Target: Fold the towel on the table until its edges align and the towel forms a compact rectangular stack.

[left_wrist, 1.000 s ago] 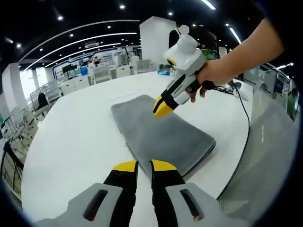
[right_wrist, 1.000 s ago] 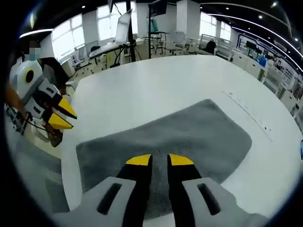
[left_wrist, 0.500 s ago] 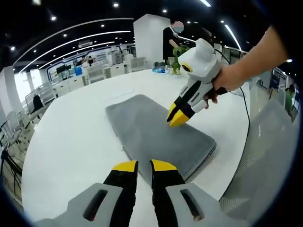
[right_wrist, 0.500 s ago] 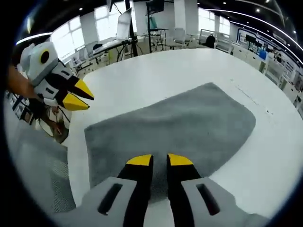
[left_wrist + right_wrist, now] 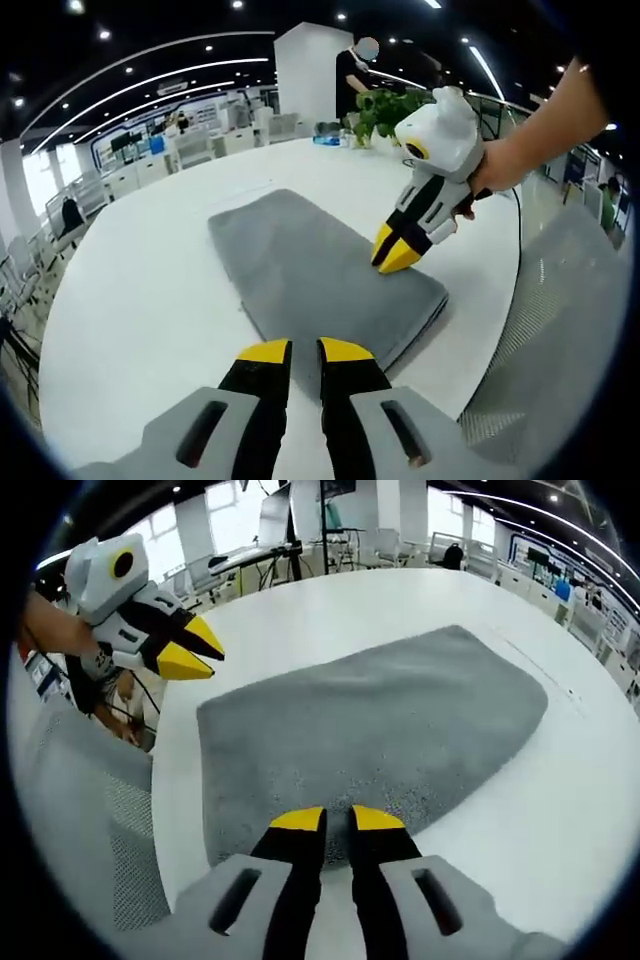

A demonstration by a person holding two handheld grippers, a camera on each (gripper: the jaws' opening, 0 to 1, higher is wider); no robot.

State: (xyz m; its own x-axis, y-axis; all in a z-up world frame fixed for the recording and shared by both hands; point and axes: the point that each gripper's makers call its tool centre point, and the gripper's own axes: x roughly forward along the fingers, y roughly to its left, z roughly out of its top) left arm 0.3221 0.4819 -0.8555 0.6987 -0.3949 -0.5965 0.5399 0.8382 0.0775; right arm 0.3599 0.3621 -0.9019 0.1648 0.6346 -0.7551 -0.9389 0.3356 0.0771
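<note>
Where sight fails: whether the towel (image 5: 315, 275) is folded in layers cannot be told for certain, though its near edge looks thick; small marks on the table (image 5: 400, 600) beyond it are too faint to read.
Towel: grey, flat on the white table, near its edge.
Left gripper (image 5: 305, 351): yellow-tipped jaws almost together, gripping nothing, above the towel's near edge.
Right gripper (image 5: 337, 819): tips narrowly parted, empty, over the towel's border; a hand (image 5: 500, 165) holds it.
Around: mesh chair (image 5: 560, 330) beside the table, potted plant (image 5: 385, 105), desks (image 5: 265, 555), a standing person (image 5: 352, 75) behind.
</note>
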